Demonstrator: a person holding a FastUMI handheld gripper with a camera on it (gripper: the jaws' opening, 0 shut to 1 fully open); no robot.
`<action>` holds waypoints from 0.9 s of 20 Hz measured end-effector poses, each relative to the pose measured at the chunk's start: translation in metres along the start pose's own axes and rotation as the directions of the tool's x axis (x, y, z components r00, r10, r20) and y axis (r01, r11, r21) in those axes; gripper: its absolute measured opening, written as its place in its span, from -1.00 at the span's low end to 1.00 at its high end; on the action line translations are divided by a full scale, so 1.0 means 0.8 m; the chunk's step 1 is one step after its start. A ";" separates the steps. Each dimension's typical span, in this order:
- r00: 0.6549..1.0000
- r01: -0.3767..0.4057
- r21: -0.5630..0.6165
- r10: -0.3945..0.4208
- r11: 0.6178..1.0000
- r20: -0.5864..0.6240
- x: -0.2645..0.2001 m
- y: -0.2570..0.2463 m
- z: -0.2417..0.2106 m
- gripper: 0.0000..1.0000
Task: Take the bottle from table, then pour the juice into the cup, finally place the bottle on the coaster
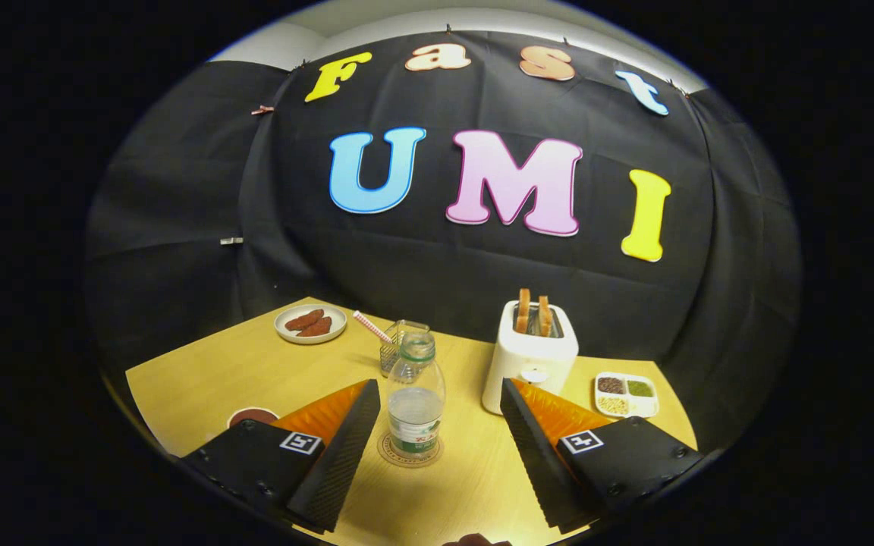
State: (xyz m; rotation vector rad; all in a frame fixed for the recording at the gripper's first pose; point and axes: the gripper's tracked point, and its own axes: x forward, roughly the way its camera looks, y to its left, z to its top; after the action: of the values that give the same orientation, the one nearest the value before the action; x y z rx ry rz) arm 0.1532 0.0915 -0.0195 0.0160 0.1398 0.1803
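Bottle [416, 394] stands upright on a coaster [410, 451], between and just ahead of the gripper [437, 413], whose fingers are spread wide and touch nothing. A cup [400, 346] with a straw [371, 327] sits just beyond the bottle. The yellow table [202, 371] also holds a toaster [529, 355] far right, a plate [310, 323] far left, and a tray [626, 394].

- A yellow wooden table [240, 371] carries everything here.
- The round coaster [409, 453] lies flat on it, bottle [415, 398] standing upright on top.
- Behind the bottle sits a wire basket [395, 345].
- A plate [310, 324] rests at the far left corner.
- The white toaster [529, 356] stands right of the bottle.
- A divided tray [626, 394] lies beside the toaster.
- A dark round disc [252, 415] lies on the near left.
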 end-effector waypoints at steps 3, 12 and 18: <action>0.998 0.053 0.026 -0.054 0.998 0.028 -0.048 -0.009 0.030 0.96; 0.977 0.193 0.062 -0.197 0.979 0.082 -0.190 0.010 0.074 0.95; 0.972 0.204 0.080 -0.211 0.976 0.103 -0.238 0.042 0.086 0.96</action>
State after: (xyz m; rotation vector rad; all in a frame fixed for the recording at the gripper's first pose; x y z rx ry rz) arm -0.0287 0.0901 0.0758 0.0800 0.0362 -0.0351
